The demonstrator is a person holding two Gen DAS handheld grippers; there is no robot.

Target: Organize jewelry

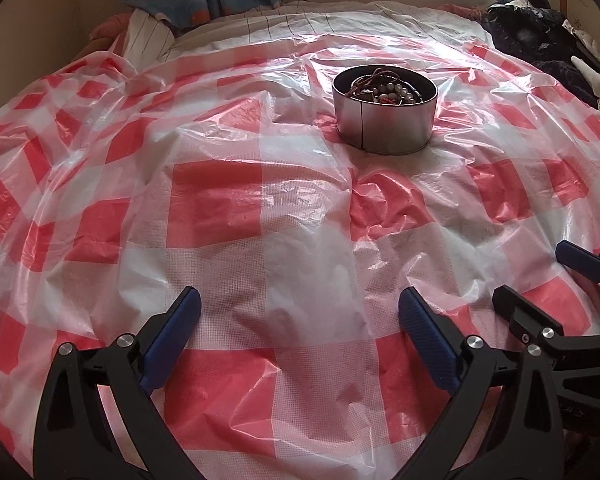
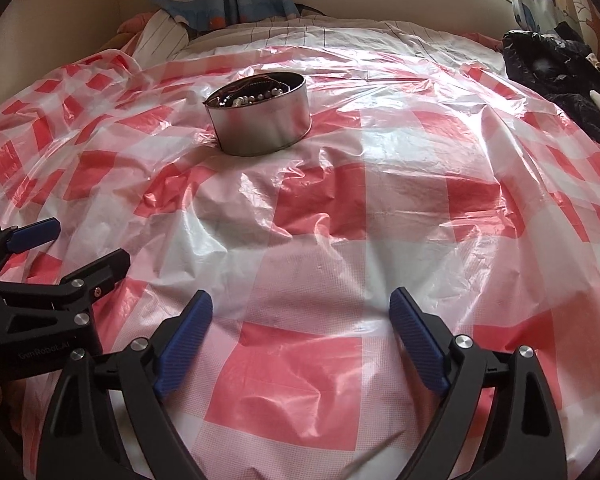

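Both wrist views low, facing forward, sharing checked sheet; tin beyond

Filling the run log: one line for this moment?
stage: start | left gripper: open, empty | right gripper: open, empty | tin: jewelry inside, on checked plastic sheet, untouched

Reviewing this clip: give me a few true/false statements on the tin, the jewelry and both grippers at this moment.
1. The round metal tin holds beaded jewelry. True.
2. The tin has its lid on. False: it is open on top.
3. The left gripper is open and holds nothing. True.
4. The right gripper grips a necklace. False: it is open and holds nothing.
5. The tin stands on a red-and-white checked plastic sheet. True.
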